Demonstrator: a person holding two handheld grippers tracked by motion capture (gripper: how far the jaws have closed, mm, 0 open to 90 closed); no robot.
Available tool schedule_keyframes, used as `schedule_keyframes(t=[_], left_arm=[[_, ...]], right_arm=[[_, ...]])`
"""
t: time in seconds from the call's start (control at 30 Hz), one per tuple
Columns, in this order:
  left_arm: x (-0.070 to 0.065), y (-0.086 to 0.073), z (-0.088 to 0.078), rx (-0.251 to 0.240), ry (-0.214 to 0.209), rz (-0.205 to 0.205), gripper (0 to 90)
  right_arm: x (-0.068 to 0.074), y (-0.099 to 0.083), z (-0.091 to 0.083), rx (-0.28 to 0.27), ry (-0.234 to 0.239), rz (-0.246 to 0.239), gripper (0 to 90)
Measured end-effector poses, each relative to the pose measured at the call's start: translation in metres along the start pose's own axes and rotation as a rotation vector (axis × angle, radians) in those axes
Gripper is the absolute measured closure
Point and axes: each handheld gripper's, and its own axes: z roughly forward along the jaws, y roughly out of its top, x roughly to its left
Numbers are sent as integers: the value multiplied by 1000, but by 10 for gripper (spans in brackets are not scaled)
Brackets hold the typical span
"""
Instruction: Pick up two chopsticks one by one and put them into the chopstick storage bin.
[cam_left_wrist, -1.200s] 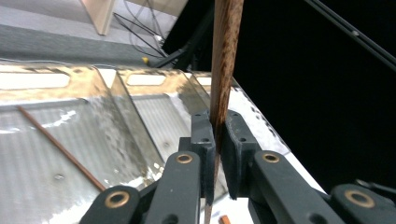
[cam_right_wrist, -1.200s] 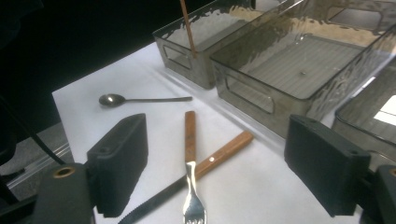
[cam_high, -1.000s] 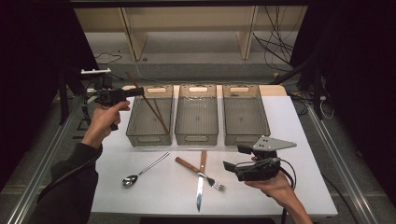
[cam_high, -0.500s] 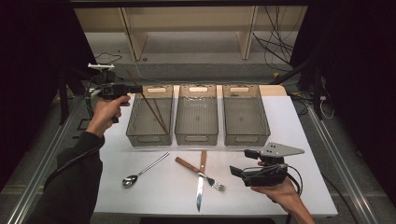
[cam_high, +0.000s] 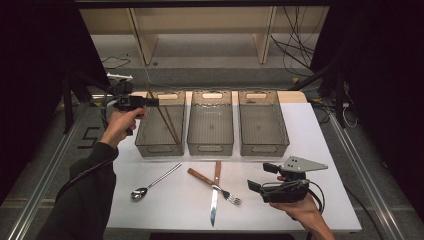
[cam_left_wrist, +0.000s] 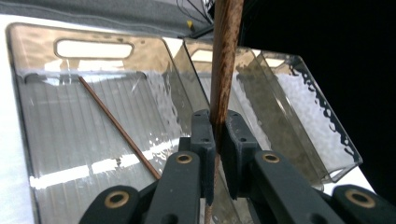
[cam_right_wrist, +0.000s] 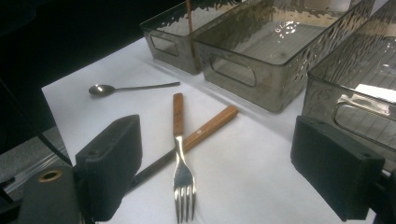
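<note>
Left claw (cam_left_wrist: 215, 140) clamped on a chopstick (cam_left_wrist: 224, 60): a slim, round stick of reddish-brown wood with darker grain, pinched between the two black pads and running up past them. In the high view the stick (cam_high: 150, 92) slants down from the claw (cam_high: 152, 101) over the back left corner of the left bin (cam_high: 145, 135), its lower part hard to separate from its mate. A second chopstick (cam_left_wrist: 116, 126), thin and the same brown, lies diagonally on the ribbed floor of that smoky, see-through bin.

Right claw (cam_right_wrist: 215, 177) released, jaws wide apart with nothing between the pads, hovering low over the white worktop (cam_high: 320, 140), near a fork (cam_right_wrist: 182, 158) that lies across a wooden-handled knife (cam_right_wrist: 201, 133). A spoon (cam_high: 152, 181) lies just left of them.
</note>
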Motion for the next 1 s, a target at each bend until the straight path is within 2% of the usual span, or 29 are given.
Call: schedule_keyframes(t=[0.37, 0.57, 0.67, 0.7, 0.77, 0.9, 1.0], left_arm=[[-2, -4, 18, 45, -2, -8, 834], [-2, -4, 24, 55, 22, -18, 827], [-3, -3, 26, 58, 48, -16, 819], [-3, -3, 27, 62, 64, -14, 799], [-3, -3, 30, 71, 76, -24, 670], [-4, -4, 35, 102, 96, -18, 437], [-6, -4, 37, 100, 116, 0, 331]], right_arm=[[0, -3, 1, 7, 7, 5, 174], [0, -4, 2, 10, 13, 11, 176], [0, -4, 3, 10, 12, 9, 176], [0, -4, 3, 9, 12, 12, 177], [0, -4, 3, 9, 13, 11, 178], [0, -4, 3, 9, 19, 14, 179], [0, -4, 3, 10, 21, 13, 180]])
